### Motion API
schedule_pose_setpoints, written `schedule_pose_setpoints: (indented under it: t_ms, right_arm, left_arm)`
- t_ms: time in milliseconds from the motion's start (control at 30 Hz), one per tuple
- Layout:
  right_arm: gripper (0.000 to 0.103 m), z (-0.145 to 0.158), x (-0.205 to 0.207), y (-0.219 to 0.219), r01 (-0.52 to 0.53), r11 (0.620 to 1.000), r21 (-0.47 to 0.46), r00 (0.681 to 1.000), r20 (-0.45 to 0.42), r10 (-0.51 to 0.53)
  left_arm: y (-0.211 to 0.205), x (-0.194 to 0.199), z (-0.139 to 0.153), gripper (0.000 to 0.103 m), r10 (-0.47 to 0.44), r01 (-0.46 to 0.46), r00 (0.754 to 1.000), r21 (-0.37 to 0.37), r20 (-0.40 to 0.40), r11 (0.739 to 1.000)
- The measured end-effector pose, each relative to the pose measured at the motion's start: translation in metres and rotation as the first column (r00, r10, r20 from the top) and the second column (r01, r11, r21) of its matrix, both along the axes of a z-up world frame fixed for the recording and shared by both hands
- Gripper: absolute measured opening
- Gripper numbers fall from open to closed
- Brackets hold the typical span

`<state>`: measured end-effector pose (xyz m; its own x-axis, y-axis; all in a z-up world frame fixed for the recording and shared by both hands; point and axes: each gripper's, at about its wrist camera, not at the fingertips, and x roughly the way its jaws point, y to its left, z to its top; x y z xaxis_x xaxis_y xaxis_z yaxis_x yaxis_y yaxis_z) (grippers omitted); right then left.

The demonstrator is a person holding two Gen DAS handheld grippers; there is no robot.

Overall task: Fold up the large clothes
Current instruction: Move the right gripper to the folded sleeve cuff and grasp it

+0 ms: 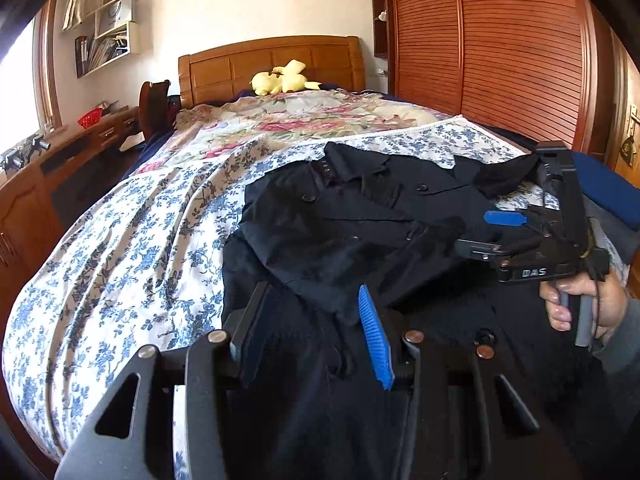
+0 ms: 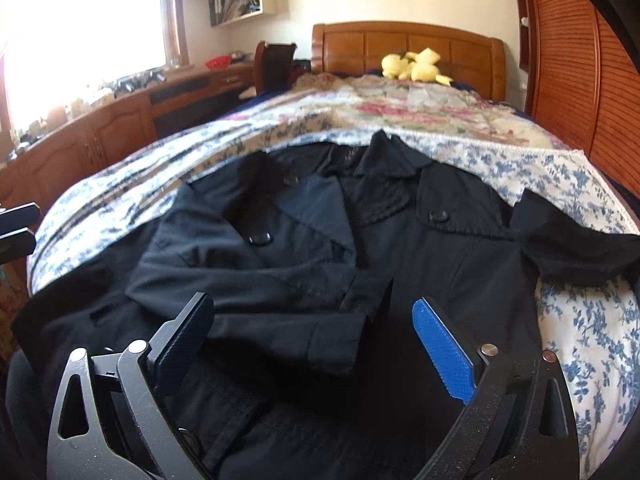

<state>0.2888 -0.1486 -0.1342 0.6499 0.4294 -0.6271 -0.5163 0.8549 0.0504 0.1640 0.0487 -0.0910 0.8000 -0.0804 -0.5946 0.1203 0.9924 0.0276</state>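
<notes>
A black double-breasted coat (image 1: 340,216) (image 2: 440,248) lies front up on the bed. Its one sleeve is folded across the chest, with the cuff (image 2: 340,344) between my right gripper's fingers but untouched. The other sleeve (image 2: 572,252) (image 1: 504,176) sticks out to the right over the sheet. My left gripper (image 1: 312,300) hovers open just over the coat's lower front, its pads clear of the cloth. My right gripper (image 2: 310,308) (image 1: 474,232) is wide open above the coat's middle, held by a hand (image 1: 576,304). The left gripper's fingertips (image 2: 18,240) show at the left edge of the right wrist view.
The bed carries a blue floral sheet (image 1: 120,248) (image 2: 592,320) and a pink floral quilt (image 1: 304,116) further back. A yellow plush toy (image 1: 280,78) lies by the wooden headboard (image 1: 272,60). Wooden cabinets (image 2: 100,136) run along the left, slatted wardrobe doors (image 1: 500,48) along the right.
</notes>
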Motion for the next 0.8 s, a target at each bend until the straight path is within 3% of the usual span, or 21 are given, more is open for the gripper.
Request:
schedule_pose_setpoints:
  t_ms: [400, 567, 667, 800]
  right_arm:
    - [0.098, -0.006, 0.016, -0.013, 0.041, 0.998, 0.056, 0.998, -0.057, -0.038]
    - [0.095, -0.015, 0.024, -0.009, 0.061, 0.998, 0.021, 0.993, -0.099, -0.059]
    - [0.088, -0.023, 0.030, -0.008, 0.069, 0.998, 0.006, 0.989, -0.131, -0.067]
    - [0.071, -0.035, 0.037, -0.010, 0.090, 0.996, -0.006, 0.977, -0.192, -0.089]
  left_arm:
    - [0.019, 0.052, -0.047, 0.043, 0.023, -0.023, 1.000, -0.039, 0.000, 0.999]
    - [0.023, 0.058, -0.060, 0.043, 0.026, -0.026, 1.000, -0.061, -0.006, 0.998]
    - [0.025, 0.055, -0.061, 0.043, 0.029, -0.028, 1.000, -0.076, 0.011, 0.997]
    - [0.029, 0.052, -0.063, 0.043, 0.040, -0.037, 0.999, -0.098, 0.020, 0.994]
